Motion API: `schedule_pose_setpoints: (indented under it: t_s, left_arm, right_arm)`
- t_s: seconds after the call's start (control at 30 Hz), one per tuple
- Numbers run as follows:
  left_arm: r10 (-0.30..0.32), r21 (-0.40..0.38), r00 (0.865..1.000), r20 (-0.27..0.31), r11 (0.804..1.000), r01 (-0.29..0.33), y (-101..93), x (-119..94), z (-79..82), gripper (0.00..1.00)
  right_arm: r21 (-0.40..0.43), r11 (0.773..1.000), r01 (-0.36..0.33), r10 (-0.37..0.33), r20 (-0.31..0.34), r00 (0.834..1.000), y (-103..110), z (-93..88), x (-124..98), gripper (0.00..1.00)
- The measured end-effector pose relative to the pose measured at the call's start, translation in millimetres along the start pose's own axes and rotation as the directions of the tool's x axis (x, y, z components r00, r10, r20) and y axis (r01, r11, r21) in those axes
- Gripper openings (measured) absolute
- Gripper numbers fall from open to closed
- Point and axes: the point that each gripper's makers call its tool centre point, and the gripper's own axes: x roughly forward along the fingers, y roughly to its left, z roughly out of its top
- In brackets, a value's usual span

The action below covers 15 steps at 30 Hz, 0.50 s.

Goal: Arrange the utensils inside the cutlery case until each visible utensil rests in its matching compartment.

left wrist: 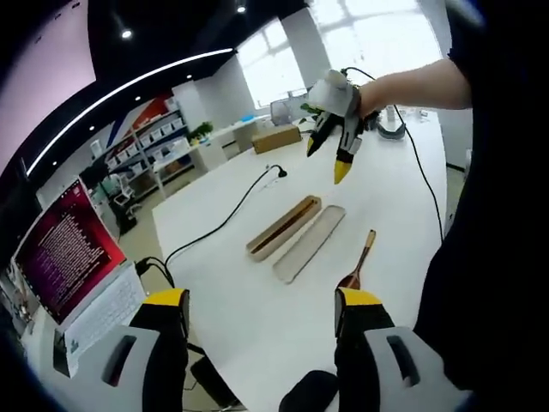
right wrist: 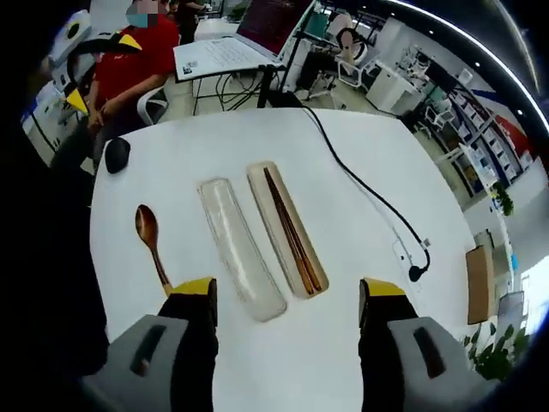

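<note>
A wooden cutlery case base (left wrist: 283, 227) lies mid-table with dark chopsticks inside; in the right gripper view the base (right wrist: 287, 230) runs diagonally. Its pale lid (left wrist: 309, 243) (right wrist: 240, 249) lies beside it, hollow side up and empty. A wooden spoon (left wrist: 358, 262) (right wrist: 150, 236) rests loose on the table on the lid's other side. My left gripper (left wrist: 263, 300) (right wrist: 101, 71) stands open above the near table edge, holding nothing. My right gripper (right wrist: 289, 292) hovers open over the case's end, empty; in the left gripper view it (left wrist: 330, 159) hangs from a gloved hand beyond the case.
The white table (left wrist: 257, 318) carries a black cable (left wrist: 232, 215) (right wrist: 369, 197), a black mouse (right wrist: 117, 154) near the left gripper and a cardboard box (left wrist: 276, 137) at the far end. An open laptop (left wrist: 69, 257) (right wrist: 249, 34) sits on a neighbouring desk. A person in red (right wrist: 133, 60) stands by.
</note>
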Motion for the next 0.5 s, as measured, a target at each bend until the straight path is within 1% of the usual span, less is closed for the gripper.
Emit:
schedule_pose_setpoints:
  t_s: [0.17, 0.33, 0.5]
  left_arm:
    - [-0.03, 0.01, 1.0, 0.001, 0.999, 0.03, -0.5, 6, 1.5, 0.74]
    - [-0.053, 0.0, 0.999, 0.002, 0.999, 0.053, 0.5, 12, 0.1, 0.74]
    - [-0.082, 0.005, 0.997, -0.004, 0.997, 0.082, -4.3, 16, -2.6, 0.76]
  right_arm:
    - [0.015, 1.0, 0.007, -0.007, -0.003, 1.0, 10, -7.4, -15, 0.66]
    - [0.041, 0.999, 0.026, -0.027, 0.026, 0.999, 22, -10.7, -34, 0.68]
    - [0.063, 0.997, 0.038, -0.04, 0.03, 0.999, 32, -20.7, -43, 0.69]
